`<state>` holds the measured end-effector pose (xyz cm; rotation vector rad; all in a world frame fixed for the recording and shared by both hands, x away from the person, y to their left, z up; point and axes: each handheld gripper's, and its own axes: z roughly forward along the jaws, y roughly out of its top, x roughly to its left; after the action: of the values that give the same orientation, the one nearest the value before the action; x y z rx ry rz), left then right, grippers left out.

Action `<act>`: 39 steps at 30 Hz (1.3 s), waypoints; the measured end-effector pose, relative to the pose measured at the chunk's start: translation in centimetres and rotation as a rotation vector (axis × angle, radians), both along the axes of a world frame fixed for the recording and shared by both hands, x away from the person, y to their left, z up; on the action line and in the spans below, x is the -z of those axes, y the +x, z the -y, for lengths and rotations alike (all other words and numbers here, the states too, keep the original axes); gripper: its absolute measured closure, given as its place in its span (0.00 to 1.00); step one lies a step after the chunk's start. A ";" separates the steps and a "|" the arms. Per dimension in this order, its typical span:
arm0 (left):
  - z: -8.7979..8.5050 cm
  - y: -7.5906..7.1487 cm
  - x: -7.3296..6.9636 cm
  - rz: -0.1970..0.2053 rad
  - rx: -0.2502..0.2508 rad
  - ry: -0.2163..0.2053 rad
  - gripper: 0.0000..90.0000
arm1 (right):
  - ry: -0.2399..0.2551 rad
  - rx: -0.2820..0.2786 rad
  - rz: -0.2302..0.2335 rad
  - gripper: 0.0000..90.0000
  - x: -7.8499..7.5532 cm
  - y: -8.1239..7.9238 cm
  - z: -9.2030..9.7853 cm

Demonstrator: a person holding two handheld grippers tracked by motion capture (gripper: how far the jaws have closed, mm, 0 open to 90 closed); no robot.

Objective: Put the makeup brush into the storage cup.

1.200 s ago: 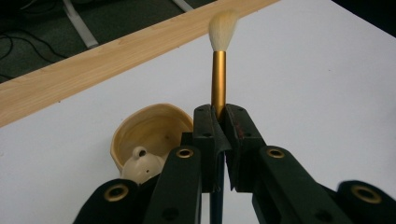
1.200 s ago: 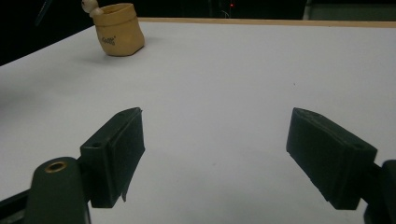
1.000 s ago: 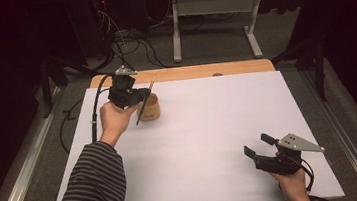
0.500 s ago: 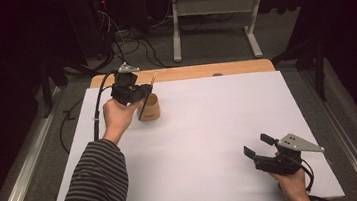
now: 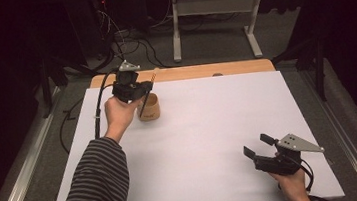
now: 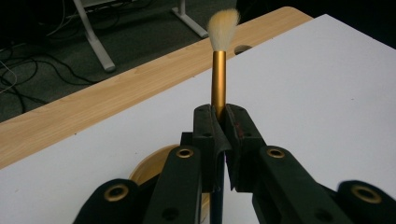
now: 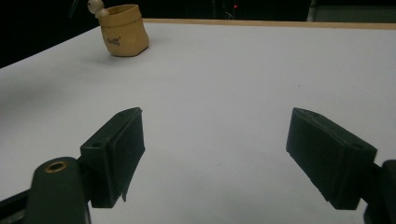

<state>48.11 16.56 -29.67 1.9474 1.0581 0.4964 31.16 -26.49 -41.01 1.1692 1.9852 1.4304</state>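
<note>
The left gripper (image 6: 219,135) has its fingers (image 6: 205,135) pressed together on the gold handle of a brush (image 6: 218,84), whose pale bristle tuft points up and away in the left gripper view. In the high view the brush (image 5: 147,95) runs slanted through the left gripper (image 5: 140,88), its lower end down at the mouth of a small tan wooden cup (image 5: 150,108). Whether the brush tip touches the cup's inside cannot be told. The cup stands on the white table (image 5: 205,138) near its far left part, just beside the hand (image 5: 117,112) that carries the gripper.

The right gripper (image 7: 229,154) has its fingers (image 7: 116,149) spread wide with nothing between them, only bare white table showing in the gap. In the high view the right gripper (image 5: 257,151) rests low at the near right of the table, well apart from the cup (image 7: 125,30).

Beyond the white top runs a strip of light wood (image 5: 198,71), and behind it cables (image 5: 130,40) lie on the dark floor beside the grey legs of another stand (image 5: 212,11).
</note>
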 end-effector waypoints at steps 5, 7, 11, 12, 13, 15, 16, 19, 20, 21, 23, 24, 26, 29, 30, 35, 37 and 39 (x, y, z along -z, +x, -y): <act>0.1 0.3 0.0 0.013 -0.006 -0.012 0.93 | -0.004 -0.004 0.004 0.23 0.0 0.0 -0.1; 0.1 0.4 -0.1 0.019 -0.009 -0.021 0.93 | 0.000 -0.004 0.002 0.23 0.0 -0.1 -0.1; 0.2 0.6 -0.1 0.028 -0.012 -0.028 0.93 | -0.002 -0.008 0.004 0.23 0.0 0.0 -0.1; 0.2 0.6 -0.1 0.033 -0.013 -0.028 0.93 | -0.001 -0.005 0.004 0.23 0.0 0.0 -0.1; 0.3 0.7 -0.1 0.037 -0.015 -0.029 0.93 | -0.002 -0.008 0.008 0.23 0.0 0.0 -0.1; 0.3 0.8 0.0 0.041 -0.018 -0.034 0.93 | -0.002 -0.008 0.002 0.23 0.0 -0.1 -0.1; 0.3 0.9 0.0 0.045 -0.021 -0.038 0.93 | -0.003 -0.007 0.004 0.23 0.0 -0.1 -0.1; 0.3 1.0 0.2 0.055 -0.028 -0.042 0.93 | -0.004 -0.011 0.007 0.23 0.0 0.0 -0.1; 0.4 1.0 0.2 0.061 -0.029 -0.041 0.93 | -0.002 -0.010 0.007 0.23 0.0 -0.1 -0.1; 0.4 1.0 0.2 0.065 -0.029 -0.043 0.93 | -0.002 -0.011 0.008 0.23 0.0 -0.1 -0.1; 0.4 1.1 0.2 0.073 -0.033 -0.043 0.93 | -0.003 -0.015 0.005 0.23 0.0 0.0 -0.1; 0.4 1.2 0.2 0.071 -0.037 -0.047 0.93 | -0.002 -0.016 0.005 0.23 0.0 0.0 -0.1; 0.4 1.3 0.4 0.071 -0.041 -0.047 0.93 | -0.004 -0.015 0.007 0.23 0.0 0.0 -0.1; 0.5 1.5 0.6 0.067 -0.046 -0.041 0.93 | -0.004 -0.016 0.007 0.23 0.0 0.0 -0.1; 0.5 1.5 0.7 0.071 -0.046 -0.042 0.93 | -0.004 -0.016 0.006 0.23 0.0 0.0 -0.1; 0.6 1.7 0.6 0.083 -0.044 -0.053 0.93 | -0.004 -0.017 0.003 0.23 0.0 0.0 -0.2; 0.6 1.7 0.6 0.092 -0.047 -0.048 0.93 | -0.003 -0.018 0.003 0.23 0.0 0.0 -0.2; 0.5 1.8 0.6 0.094 -0.048 -0.053 0.93 | -0.002 -0.019 0.004 0.23 0.0 -0.1 -0.1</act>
<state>49.91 16.08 -30.31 1.8377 1.0499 0.5756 31.09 -26.35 -41.01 1.1485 1.9994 1.4382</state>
